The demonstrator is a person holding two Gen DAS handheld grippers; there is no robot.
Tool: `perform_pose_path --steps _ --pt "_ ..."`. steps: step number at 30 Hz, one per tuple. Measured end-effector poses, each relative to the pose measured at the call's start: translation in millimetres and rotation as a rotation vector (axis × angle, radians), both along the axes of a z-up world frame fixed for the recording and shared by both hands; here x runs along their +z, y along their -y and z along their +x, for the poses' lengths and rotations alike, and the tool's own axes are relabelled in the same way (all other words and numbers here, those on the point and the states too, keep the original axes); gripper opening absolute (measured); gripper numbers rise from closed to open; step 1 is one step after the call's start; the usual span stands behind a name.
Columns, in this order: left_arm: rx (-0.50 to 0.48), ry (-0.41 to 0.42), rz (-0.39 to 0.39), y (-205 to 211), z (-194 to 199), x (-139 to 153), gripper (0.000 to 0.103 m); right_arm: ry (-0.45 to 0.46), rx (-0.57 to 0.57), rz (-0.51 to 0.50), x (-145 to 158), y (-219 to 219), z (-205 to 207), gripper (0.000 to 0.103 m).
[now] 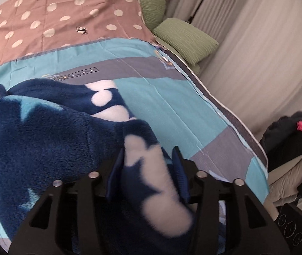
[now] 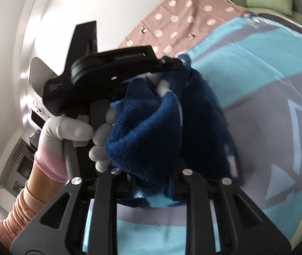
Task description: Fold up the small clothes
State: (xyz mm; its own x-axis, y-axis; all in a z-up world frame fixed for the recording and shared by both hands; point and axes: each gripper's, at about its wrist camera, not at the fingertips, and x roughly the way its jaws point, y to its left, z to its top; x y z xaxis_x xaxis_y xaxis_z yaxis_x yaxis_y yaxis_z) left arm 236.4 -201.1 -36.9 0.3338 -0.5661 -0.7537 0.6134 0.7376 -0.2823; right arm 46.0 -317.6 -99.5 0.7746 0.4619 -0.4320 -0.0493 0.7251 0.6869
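The navy fleece garment with white patches [image 1: 44, 144] lies bunched on the bed's turquoise-and-grey patchwork cover [image 1: 172, 110], part of it lifted off the cover. The left gripper [image 1: 151, 159] has its jaws clenched on a white-patched fold of it; the right gripper [image 2: 151, 182] grasps another bunched fold [image 2: 146, 136], its jaws closed on the fleece. In the right wrist view the left gripper's black body [image 2: 112, 63] and the gloved left hand [image 2: 74, 131] sit at ten o'clock, touching the fleece and hiding its far edge. Beyond, at twelve o'clock, a pink polka-dot sheet [image 1: 65, 21] spreads; green ribbed pillows [image 1: 187, 38] sit at one o'clock, a dark clothes heap [image 1: 293, 140] at three.
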Motion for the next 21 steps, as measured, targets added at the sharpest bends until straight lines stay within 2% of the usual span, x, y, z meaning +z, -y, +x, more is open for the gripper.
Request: perform_pose_path --steps 3,7,9,10,11,13,14,15,18,20,21 --pt "-0.038 0.042 -0.008 4.6 -9.2 7.8 0.055 -0.027 -0.021 -0.009 -6.9 5.9 -3.8 0.038" --pt "-0.06 0.126 -0.034 -6.9 -27.4 34.7 0.056 -0.033 -0.027 -0.025 -9.4 9.5 -7.7 0.043" --pt "-0.042 0.226 -0.036 -27.2 -40.2 52.2 0.062 -0.03 -0.03 -0.044 -9.6 10.8 -10.7 0.046" --pt "-0.021 0.282 -0.018 -37.0 -44.9 58.2 0.069 -0.03 -0.03 -0.051 -10.2 11.5 -10.7 0.048" --pt "0.017 0.363 0.026 -50.0 -50.4 62.9 0.076 -0.027 -0.029 -0.055 -10.6 12.2 -11.7 0.049" --pt "0.104 0.485 0.12 -72.2 -55.0 61.7 0.083 -0.02 -0.026 -0.064 -10.5 14.7 -14.3 0.052" --pt "0.148 0.52 0.167 -85.0 -54.3 55.6 0.083 -0.013 -0.027 -0.071 -9.2 16.0 -16.8 0.054" --pt "0.168 0.516 0.197 -94.4 -51.4 47.5 0.083 -0.009 -0.031 -0.077 -7.8 17.5 -16.9 0.055" --pt "0.156 0.427 0.243 -107.4 -44.9 12.8 0.081 0.019 -0.048 -0.106 2.4 23.6 -20.7 0.059" --pt "0.112 0.437 0.255 -97.6 -51.4 -1.4 0.055 0.056 -0.054 -0.121 13.2 24.0 -26.5 0.059" --pt "0.107 0.452 0.278 -88.5 -53.7 -4.2 0.055 0.094 -0.064 -0.13 21.0 24.4 -31.3 0.059"
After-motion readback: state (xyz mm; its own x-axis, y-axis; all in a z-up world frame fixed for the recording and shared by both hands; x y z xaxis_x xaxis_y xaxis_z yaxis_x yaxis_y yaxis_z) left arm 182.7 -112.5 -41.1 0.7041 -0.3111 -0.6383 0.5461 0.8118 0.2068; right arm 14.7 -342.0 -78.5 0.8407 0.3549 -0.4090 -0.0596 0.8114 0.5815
